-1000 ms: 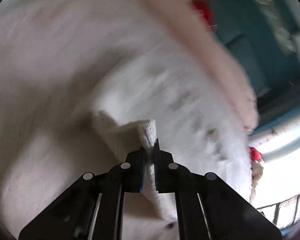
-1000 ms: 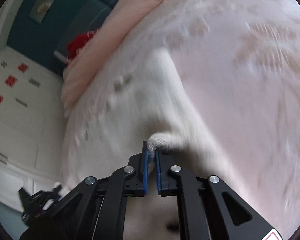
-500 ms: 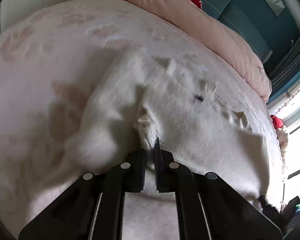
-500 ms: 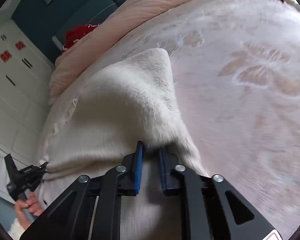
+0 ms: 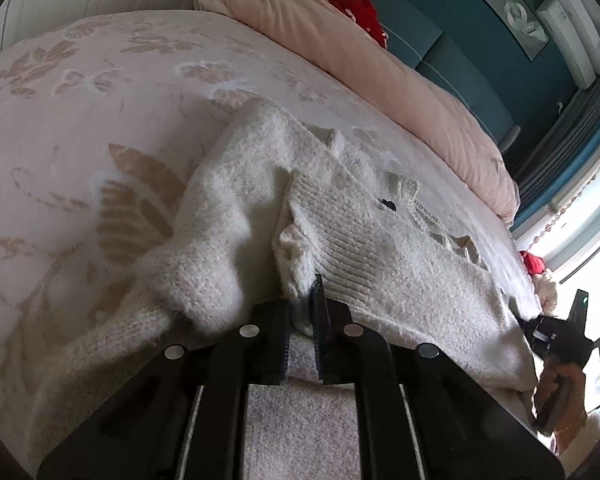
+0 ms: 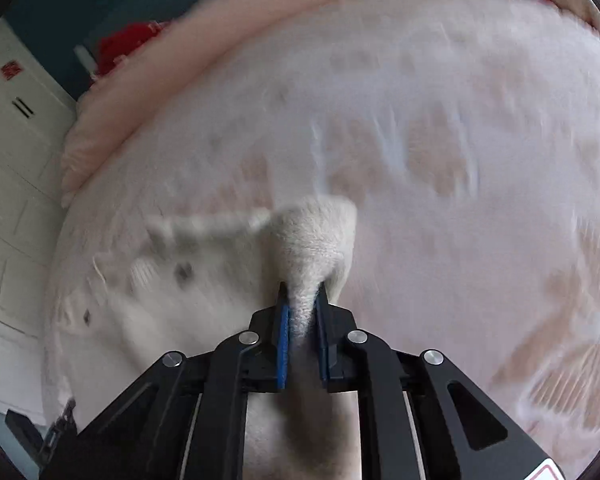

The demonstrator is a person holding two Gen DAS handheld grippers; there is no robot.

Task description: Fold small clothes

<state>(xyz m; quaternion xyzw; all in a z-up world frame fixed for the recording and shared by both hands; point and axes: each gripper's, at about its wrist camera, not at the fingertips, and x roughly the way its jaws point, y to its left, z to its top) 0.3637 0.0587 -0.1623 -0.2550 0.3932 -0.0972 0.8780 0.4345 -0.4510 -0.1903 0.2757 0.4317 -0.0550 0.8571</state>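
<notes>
A fluffy white knitted sweater (image 5: 380,248) lies spread on the floral pink bedspread (image 5: 100,120). My left gripper (image 5: 305,304) pinches a ribbed edge of it low over the bed, its jaws just starting to open with the knit still between the pads. My right gripper (image 6: 302,312) grips a bunched fold of the sweater (image 6: 316,236), its jaws closing on the knit. That view is smeared by motion. In the left wrist view the right gripper (image 5: 560,336) shows at the far right, held by a hand (image 5: 556,388).
A rolled pink duvet (image 5: 380,80) lies along the far side of the bed, with a red item (image 5: 356,4) behind it against the blue headboard (image 5: 440,40). White cabinets (image 6: 12,160) stand to the left in the right wrist view. A bright window (image 5: 588,240) is on the right.
The left gripper has sunk and the sweater now lies flat on the bed. The right gripper has swept sideways with its fold, and its view has blurred.
</notes>
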